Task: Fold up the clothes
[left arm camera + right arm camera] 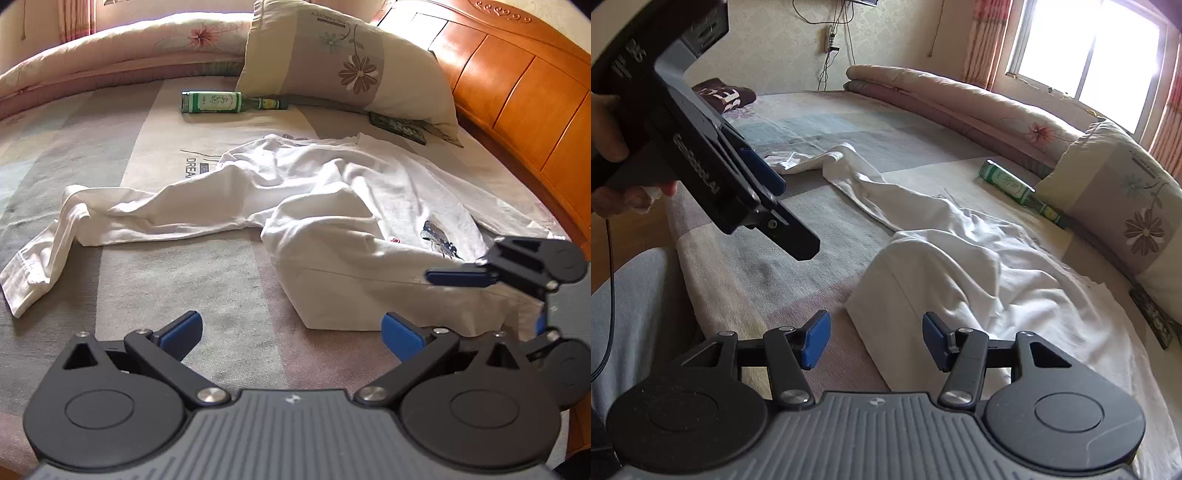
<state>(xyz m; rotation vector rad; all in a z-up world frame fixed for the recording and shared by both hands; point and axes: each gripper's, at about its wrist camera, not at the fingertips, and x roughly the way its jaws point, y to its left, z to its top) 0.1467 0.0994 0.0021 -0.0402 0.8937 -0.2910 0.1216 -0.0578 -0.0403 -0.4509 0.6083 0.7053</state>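
Shirt: white shirt (332, 206) lies crumpled on the bed (184, 288), near the headboard (517, 110); 1 sleeve (55, 243) stretches away to the left in the left wrist view, and the near hem is folded over into a flat edge.
Print: small dark print (439, 238) shows on the shirt's front.
Left gripper: left gripper (291, 334) hangs above bare bedspread just beside the folded hem; jaws wide apart, nothing between the blue pads (184, 328).
Right gripper: right gripper (873, 339) is over the hem's corner; jaws parted, pads clear of the cloth, holding nothing.
Hand: a hand (609, 129) grips the left gripper's handle.
Bottle: green bottle (229, 102) lies on its side beside the pillow (351, 62).
Quilt: rolled quilt (110, 51) lies along the far edge.
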